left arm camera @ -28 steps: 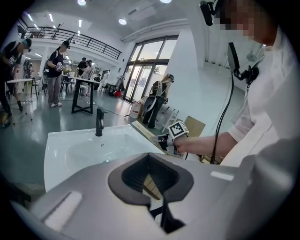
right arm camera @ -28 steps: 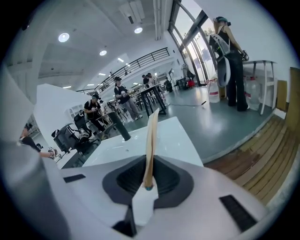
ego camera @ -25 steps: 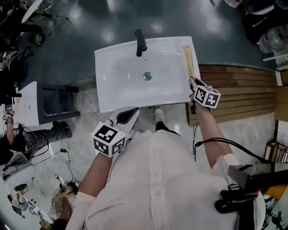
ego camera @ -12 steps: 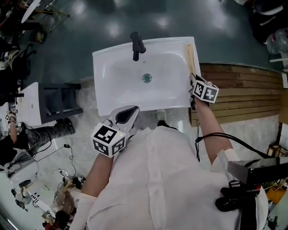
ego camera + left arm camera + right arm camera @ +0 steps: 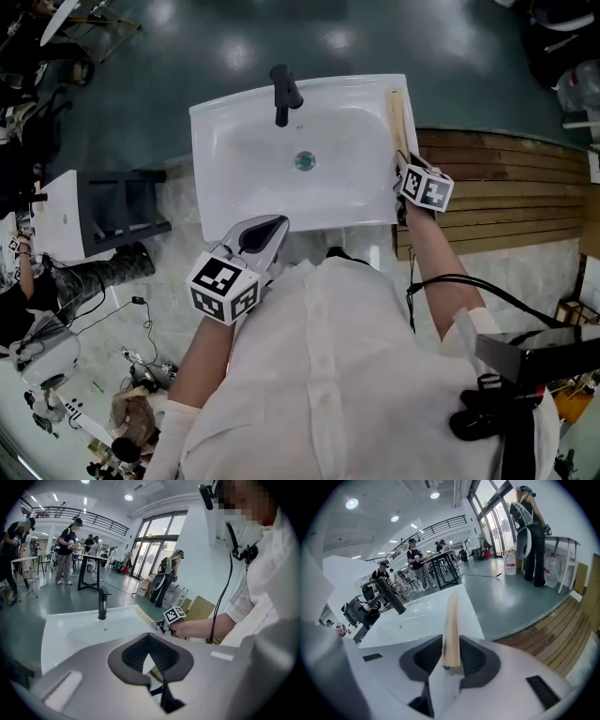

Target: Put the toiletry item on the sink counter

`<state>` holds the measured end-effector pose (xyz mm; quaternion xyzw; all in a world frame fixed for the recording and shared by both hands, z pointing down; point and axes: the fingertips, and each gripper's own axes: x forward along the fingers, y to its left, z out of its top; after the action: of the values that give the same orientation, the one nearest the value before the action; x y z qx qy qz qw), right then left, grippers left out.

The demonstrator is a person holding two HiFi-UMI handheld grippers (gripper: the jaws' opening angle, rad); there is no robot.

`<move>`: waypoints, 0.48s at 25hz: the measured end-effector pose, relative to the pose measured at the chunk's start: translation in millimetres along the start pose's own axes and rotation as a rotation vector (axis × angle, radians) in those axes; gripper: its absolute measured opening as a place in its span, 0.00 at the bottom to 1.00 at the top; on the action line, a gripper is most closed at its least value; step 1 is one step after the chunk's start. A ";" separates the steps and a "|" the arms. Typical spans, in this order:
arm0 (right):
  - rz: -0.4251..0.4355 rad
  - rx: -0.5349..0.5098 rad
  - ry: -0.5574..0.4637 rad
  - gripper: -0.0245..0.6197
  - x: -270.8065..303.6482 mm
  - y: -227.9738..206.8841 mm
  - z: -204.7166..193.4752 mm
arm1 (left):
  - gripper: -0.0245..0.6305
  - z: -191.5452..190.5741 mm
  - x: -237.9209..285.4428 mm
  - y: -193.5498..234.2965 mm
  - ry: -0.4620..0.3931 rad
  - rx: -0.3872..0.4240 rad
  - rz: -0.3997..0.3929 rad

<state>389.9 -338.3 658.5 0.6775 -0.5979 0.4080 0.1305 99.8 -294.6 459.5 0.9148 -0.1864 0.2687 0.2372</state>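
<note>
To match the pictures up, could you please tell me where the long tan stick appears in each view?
Head view: tan stick along the right rim of the sink.
Left gripper view: beside the sink, mid-picture.
Right gripper view: dead centre, pointing away.
Shared landmark: black faucet.

Long tan toiletry item [image 5: 397,120], perhaps wooden, lying along sink counter [image 5: 217,127] right edge

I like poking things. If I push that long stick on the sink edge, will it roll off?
Probably not: the stick looks flat, so it should slide, not roll. It seems thin and light, near the sink edge, so a nudge might drop it.
</note>
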 end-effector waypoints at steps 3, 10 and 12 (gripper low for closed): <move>-0.014 0.001 0.001 0.21 0.0 -2.7 -1.4 | 0.05 -0.4 1.7 0.2 -0.003 -0.001 -0.006; -0.011 -0.004 -0.023 0.27 2.6 -6.3 -1.5 | 0.05 -2.3 -0.7 1.1 -0.008 0.004 -0.019; -0.037 -0.001 -0.027 0.28 -5.8 -6.9 1.3 | 0.05 -2.8 -3.6 1.2 -0.011 0.007 -0.023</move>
<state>396.9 -333.3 655.8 0.6939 -0.5871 0.3959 0.1306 95.3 -293.3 459.9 0.9192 -0.1763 0.2613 0.2360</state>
